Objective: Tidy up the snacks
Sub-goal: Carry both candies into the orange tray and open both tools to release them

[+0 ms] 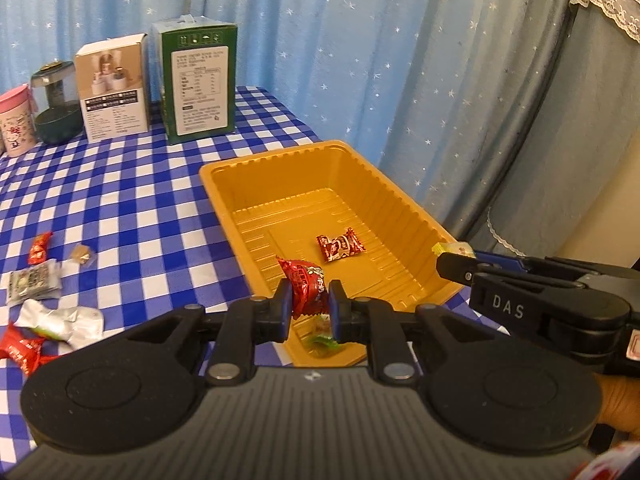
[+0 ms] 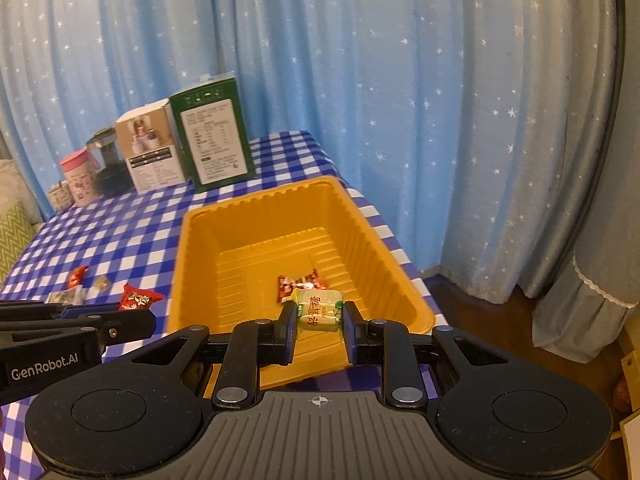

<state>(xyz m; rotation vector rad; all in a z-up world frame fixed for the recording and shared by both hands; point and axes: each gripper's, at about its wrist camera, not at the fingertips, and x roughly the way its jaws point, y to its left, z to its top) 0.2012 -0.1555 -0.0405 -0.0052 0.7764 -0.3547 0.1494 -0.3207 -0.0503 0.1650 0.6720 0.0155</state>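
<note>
Left gripper [image 1: 310,304]: angled down over the tray's near end, clamped on a red candy [image 1: 305,282].
Right gripper [image 2: 319,322]: angled down, clamped on a pale candy [image 2: 320,309] above the tray floor.
Tray [image 1: 224,184]: orange, on the checked cloth [image 1: 120,184]; one red sweet [image 1: 340,245] inside.
Around: loose snacks [image 1: 40,280] left of tray; boxes [image 1: 198,84] behind.

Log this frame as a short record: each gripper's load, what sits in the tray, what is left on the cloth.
left gripper: shut on red candy, above the tray's near end
right gripper: shut on pale green candy, over the tray
yellow tray: one red-wrapped candy on its floor, a greenish wrapper near the front wall
checked cloth: several loose snacks left of the tray
</note>
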